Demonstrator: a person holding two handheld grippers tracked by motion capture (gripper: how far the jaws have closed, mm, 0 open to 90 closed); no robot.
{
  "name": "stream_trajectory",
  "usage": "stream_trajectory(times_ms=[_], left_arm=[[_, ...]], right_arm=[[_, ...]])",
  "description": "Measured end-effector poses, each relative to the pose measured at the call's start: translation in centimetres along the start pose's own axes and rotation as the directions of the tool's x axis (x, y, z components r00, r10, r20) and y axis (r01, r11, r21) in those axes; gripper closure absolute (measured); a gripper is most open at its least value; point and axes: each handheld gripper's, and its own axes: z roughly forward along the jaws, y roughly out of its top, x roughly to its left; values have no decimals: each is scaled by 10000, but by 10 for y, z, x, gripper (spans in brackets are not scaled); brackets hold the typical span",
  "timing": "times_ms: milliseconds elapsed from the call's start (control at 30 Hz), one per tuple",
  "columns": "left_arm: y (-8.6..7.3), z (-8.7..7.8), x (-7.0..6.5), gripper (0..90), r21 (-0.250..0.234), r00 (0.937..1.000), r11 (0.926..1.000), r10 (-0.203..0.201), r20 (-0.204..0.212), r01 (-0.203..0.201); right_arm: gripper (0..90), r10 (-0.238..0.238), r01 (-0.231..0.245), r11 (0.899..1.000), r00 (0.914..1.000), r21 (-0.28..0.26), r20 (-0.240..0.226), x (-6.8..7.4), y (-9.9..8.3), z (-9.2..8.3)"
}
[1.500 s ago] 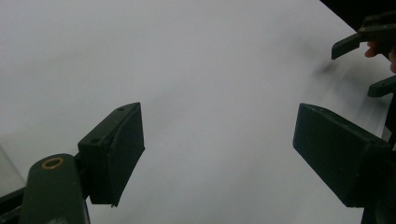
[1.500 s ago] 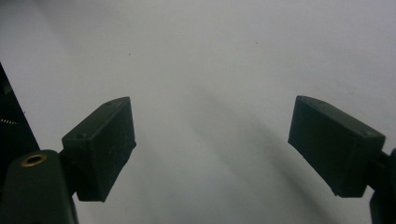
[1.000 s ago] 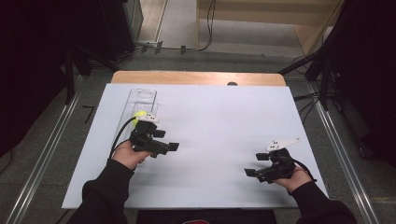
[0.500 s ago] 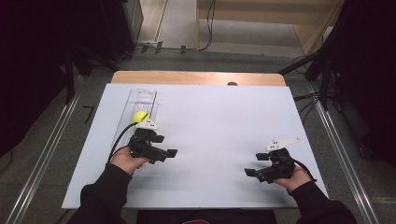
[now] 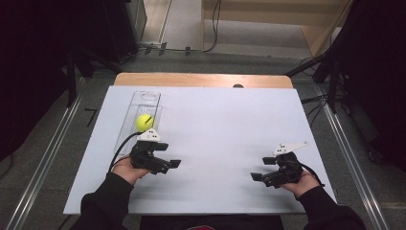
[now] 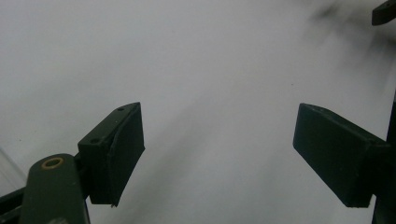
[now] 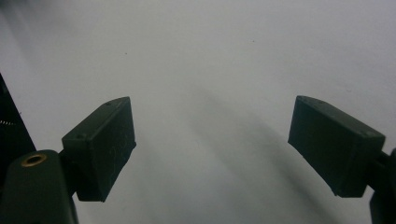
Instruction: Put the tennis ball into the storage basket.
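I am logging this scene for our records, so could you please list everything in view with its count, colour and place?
ball: one, yellow-green, lying in the clear tray at the table's left, just beyond the left gripper.
tray: one, clear plastic, long and narrow, on the white sheet's left part.
white sheet: one, white, covering most of the table.
table: one, wooden, a strip showing at the far edge.
floor cables: several, dark, on the floor beyond the table.
left gripper: one, black, jaws open with nothing between them, near left.
right gripper: one, black, jaws open with nothing between them, near right.
sleeves: two, black, at the bottom edge.
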Motion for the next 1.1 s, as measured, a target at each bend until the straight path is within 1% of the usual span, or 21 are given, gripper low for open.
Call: stream_trajectory(times_ms=[67,233,300,333,433,600,667,867,1100], left_arm=[[-1,-1,0,172,40,10000,10000,26,21,-26],[-4,-5,-1,172,-28,9999,9999,-152,36,152],[-7,-7,-1,172,75,9999,9998,-158,40,158],[-8,-7,-1,172,51,9998,9998,-192,65,192],[-12,-10,-2,173,154,9999,9998,-152,81,151],[-17,-12,-3,172,155,9996,9997,-166,235,162],[-18,-12,-4,173,150,9995,9997,-203,221,200],[-21,-11,-6,173,304,9995,9995,-49,309,39],[-26,-13,-8,173,336,9994,9994,-111,337,100]], right_arm=[[127,4,-4,10000,10000,4,-10,-1,0,1],[127,25,-25,10000,10000,24,22,0,1,1],[127,-10,10,10000,10000,25,40,0,1,1],[127,-5,5,10000,10000,20,37,0,0,1],[127,25,-25,10000,10000,43,49,0,0,1],[127,29,-30,10000,10000,48,46,0,0,1],[127,53,-53,10000,10000,49,54,0,0,1],[127,78,-78,10000,9999,17,71,0,0,0],[127,86,-86,10000,9999,28,72,-1,0,0]])
